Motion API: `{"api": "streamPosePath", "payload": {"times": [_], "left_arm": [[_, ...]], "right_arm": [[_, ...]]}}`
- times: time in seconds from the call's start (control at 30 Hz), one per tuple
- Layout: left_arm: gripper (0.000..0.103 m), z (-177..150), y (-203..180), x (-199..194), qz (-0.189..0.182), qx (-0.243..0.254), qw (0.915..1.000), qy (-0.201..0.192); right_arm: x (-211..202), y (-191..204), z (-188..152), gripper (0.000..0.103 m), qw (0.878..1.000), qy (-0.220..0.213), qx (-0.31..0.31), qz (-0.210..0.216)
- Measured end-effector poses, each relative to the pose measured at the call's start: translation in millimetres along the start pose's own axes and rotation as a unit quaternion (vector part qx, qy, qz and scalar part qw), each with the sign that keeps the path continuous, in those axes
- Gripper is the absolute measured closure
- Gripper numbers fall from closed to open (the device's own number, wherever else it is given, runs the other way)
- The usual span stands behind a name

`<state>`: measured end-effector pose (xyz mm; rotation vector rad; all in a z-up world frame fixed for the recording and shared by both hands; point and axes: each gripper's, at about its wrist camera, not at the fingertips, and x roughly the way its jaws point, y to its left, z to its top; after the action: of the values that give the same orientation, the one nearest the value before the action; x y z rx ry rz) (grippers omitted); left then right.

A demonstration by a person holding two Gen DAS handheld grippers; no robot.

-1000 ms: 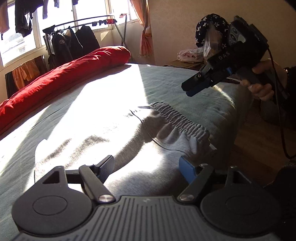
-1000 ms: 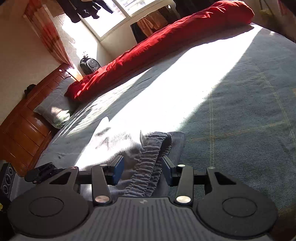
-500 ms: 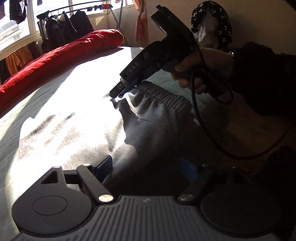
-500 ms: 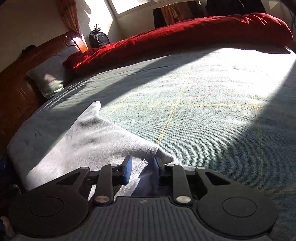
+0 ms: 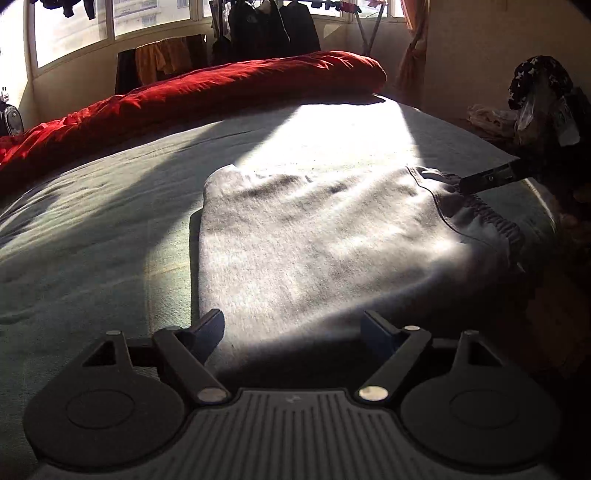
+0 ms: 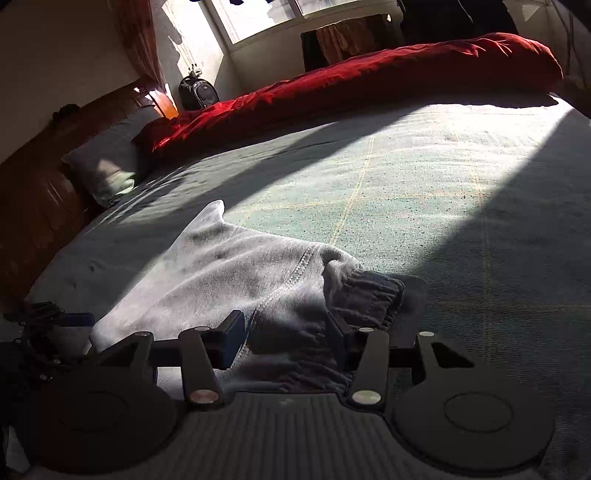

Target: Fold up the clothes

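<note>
Grey sweatpants (image 5: 314, 240) lie folded flat on the green bedspread (image 5: 92, 221), their gathered waistband (image 5: 484, 214) at the right. My left gripper (image 5: 291, 326) is open, its fingers straddling the near edge of the cloth. In the left wrist view my right gripper (image 5: 461, 182) comes in from the right with its tip on the waistband. In the right wrist view the right gripper (image 6: 286, 339) is open, and the bunched waistband (image 6: 369, 295) of the sweatpants (image 6: 221, 266) lies between its fingers. The left gripper (image 6: 74, 317) shows dimly at the far left.
A rolled red duvet (image 5: 221, 85) runs along the far side of the bed. A grey pillow (image 6: 107, 166) and wooden headboard (image 6: 44, 192) are at the left. A clothes rack (image 5: 273, 29) stands by the windows. Bags and cloth (image 5: 535, 103) sit on a stand beyond the bed's right edge.
The right gripper came down to the waistband, closed on it, then widened its jaws with the cloth resting on the bed. The left gripper drew back toward the near edge.
</note>
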<state>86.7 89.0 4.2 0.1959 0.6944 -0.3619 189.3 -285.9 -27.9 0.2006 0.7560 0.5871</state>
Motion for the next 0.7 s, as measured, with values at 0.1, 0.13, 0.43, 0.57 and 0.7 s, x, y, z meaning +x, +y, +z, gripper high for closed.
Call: {"api": "streamPosePath", "payload": {"times": [0.1,0.13,0.43,0.57,0.7], "left_arm": [[0.022,2.7,16.7,-12.7,0.073,0.025,0.9969,-0.012],[0.022,0.8,17.9,-12.6,0.092,0.040,0.9949,-0.009],[0.022,-48.0,-33.9,2.1,0.122,0.206,0.9708,-0.010],[0.022,-57.1,-42.6,14.7,0.150,0.247,0.9572,-0.013],[0.022,-59.2,-46.4,19.1,0.167,0.272,0.9470,-0.031]], "right_arm": [[-3.9,1.2,-2.4,0.041,1.000,-0.009,0.007,-0.001],[-4.4,1.6,-3.2,0.041,1.000,-0.011,0.010,0.000],[-7.8,16.1,-9.6,0.038,1.000,-0.011,0.014,-0.004],[-8.0,21.4,-9.8,0.037,1.000,-0.015,0.019,-0.007],[-6.5,24.5,-11.2,0.036,1.000,-0.014,0.022,-0.009]]}}
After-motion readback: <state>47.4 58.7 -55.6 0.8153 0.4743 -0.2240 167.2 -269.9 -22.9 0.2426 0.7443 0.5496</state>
